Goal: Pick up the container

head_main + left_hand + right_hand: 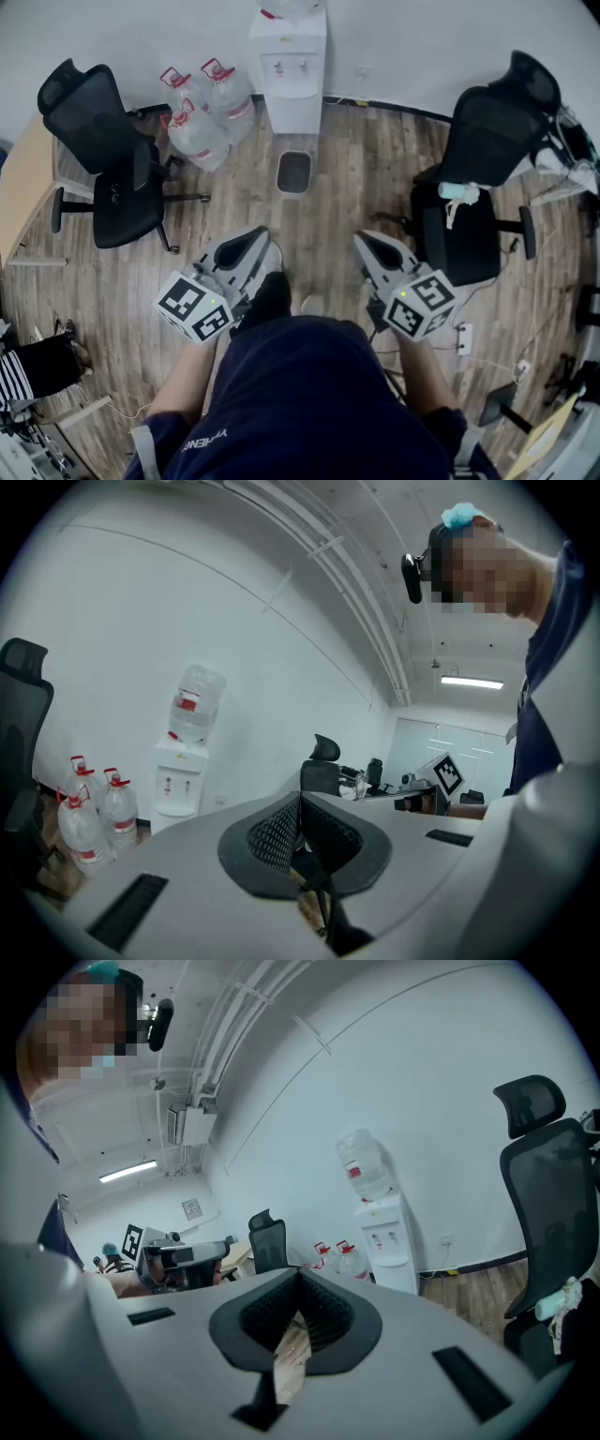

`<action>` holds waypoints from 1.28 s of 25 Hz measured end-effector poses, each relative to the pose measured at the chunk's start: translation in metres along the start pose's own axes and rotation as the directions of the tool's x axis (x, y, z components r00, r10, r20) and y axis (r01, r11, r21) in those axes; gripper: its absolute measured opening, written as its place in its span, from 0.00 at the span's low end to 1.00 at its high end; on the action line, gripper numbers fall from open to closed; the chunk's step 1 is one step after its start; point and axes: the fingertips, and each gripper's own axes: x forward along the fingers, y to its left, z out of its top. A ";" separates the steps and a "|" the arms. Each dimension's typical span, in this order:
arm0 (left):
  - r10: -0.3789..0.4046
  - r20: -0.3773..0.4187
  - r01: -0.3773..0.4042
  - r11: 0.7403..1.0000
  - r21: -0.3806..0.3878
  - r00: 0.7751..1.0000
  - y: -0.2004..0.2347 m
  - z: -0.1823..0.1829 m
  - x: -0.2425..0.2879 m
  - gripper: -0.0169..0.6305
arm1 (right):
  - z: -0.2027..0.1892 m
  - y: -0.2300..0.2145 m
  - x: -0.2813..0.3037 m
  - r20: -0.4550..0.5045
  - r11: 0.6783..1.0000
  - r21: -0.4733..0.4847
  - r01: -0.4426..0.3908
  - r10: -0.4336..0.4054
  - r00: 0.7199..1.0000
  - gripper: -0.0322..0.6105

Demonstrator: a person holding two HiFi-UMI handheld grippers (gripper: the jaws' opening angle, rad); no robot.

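Container (293,172) on floor (366,159), left gripper (254,235) and right gripper (367,240) fingers together, empty

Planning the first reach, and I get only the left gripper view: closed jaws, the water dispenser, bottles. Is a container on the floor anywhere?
Observer: Yes. The head view shows a dark rectangular container on the floor, just in front of the water dispenser.
Operator: Is the right gripper carrying anything?
Observer: No. The right gripper is shut, with nothing between its jaws.
Operator: Anything lying near the person's feet?
Observer: A white power strip with its cable lies on the floor to the person's right.
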 end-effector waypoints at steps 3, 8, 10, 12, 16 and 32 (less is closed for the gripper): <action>0.001 -0.006 -0.001 1.000 -0.020 1.000 0.022 -0.001 0.012 0.07 | 0.002 -0.012 0.016 -0.016 1.000 0.009 0.010 -0.010 1.000 0.07; -0.009 -0.021 0.008 0.998 -0.059 1.000 0.076 -0.002 0.038 0.07 | 0.007 -0.036 0.062 -0.052 0.999 0.024 0.038 -0.037 0.998 0.07; -0.016 -0.035 0.013 0.997 -0.071 0.999 0.104 -0.001 0.052 0.06 | 0.013 -0.048 0.088 -0.068 0.998 0.033 0.049 -0.046 0.997 0.07; -0.022 -0.053 0.018 0.997 -0.079 0.998 0.135 0.001 0.066 0.07 | 0.018 -0.059 0.119 -0.087 0.998 0.044 0.055 -0.051 0.995 0.07; -0.042 -0.093 0.032 0.994 -0.104 0.995 0.206 0.004 0.095 0.07 | 0.028 -0.082 0.188 -0.138 0.994 0.069 0.083 -0.073 0.988 0.07; -0.088 -0.208 0.062 0.990 -0.128 0.974 0.393 0.001 0.161 0.07 | 0.044 -0.154 0.348 -0.266 0.972 0.104 0.210 -0.177 0.948 0.07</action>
